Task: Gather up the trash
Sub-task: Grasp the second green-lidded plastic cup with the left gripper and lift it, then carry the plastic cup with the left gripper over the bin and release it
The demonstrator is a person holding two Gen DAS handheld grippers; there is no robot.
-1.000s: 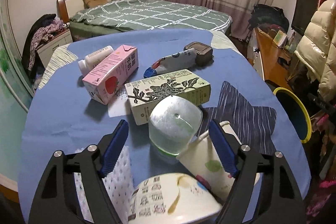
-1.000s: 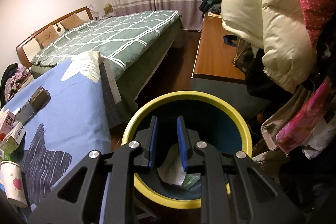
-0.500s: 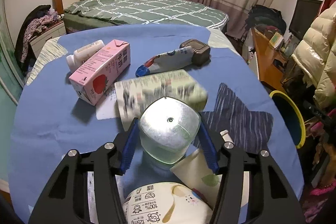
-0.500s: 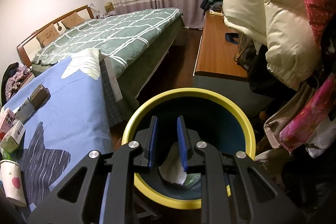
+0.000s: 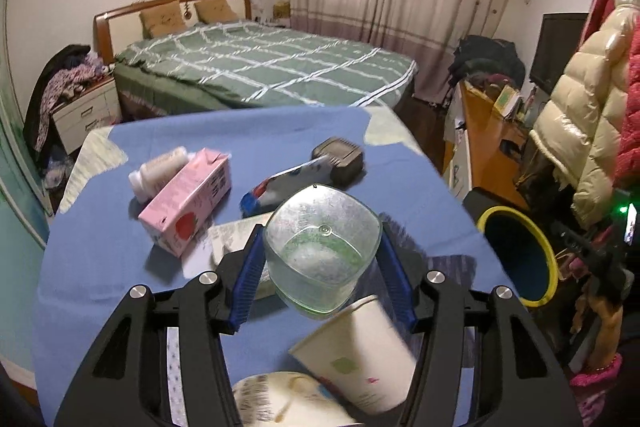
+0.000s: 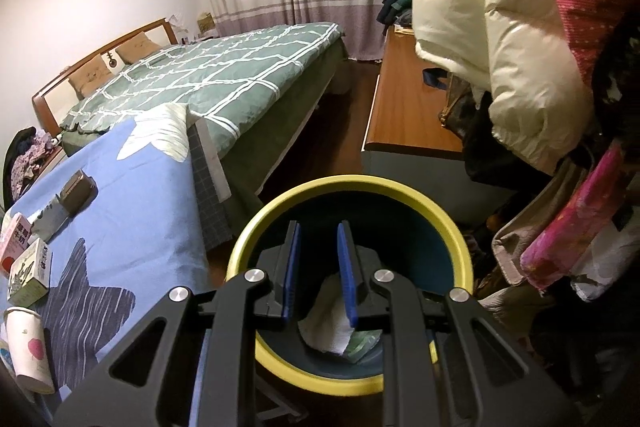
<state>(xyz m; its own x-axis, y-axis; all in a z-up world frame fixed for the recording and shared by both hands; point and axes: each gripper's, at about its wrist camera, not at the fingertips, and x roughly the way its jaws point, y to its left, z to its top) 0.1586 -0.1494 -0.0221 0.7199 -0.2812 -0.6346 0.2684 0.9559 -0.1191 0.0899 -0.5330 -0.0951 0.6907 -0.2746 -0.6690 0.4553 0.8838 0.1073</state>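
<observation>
Landmark: the pink milk carton (image 5: 188, 201), lying on its side on the blue-covered worktop (image 5: 96, 247).

- Your left tool (image 5: 322, 265): its blue pads pinch a clear plastic cup (image 5: 322, 253) from both sides. The cup is tilted with its base toward the camera, is raised off the cloth, and sits to the right of the pink carton and nearer the camera.
- White bottle (image 5: 158, 173): lies just behind the pink carton, touching it or nearly so.
- Flattened blue, white and red pouch (image 5: 280, 187): right of the pink carton, partly hidden by the cup.
- Dark brown box (image 5: 338, 159): beyond the pouch, further right of the carton and toward the bed (image 5: 260, 67).
- Floral-print carton (image 5: 236, 239): just right of the pink carton, mostly hidden behind the left tool's finger.
- Paper cup (image 5: 360, 351): lies on its side, nearer the camera than the pink carton, below the held cup.
- White printed container (image 5: 288, 403): at the bottom edge, between the tool's arms.
- Yellow-rimmed bin (image 6: 452, 227): off the worktop, well to the right of the carton, on the floor.
- Your right tool (image 6: 318, 275): hangs over the bin's mouth, fingers a narrow gap apart with nothing between them. Crumpled white paper (image 6: 330, 327) and a green scrap (image 6: 362, 341) lie in the bin's bottom.
</observation>
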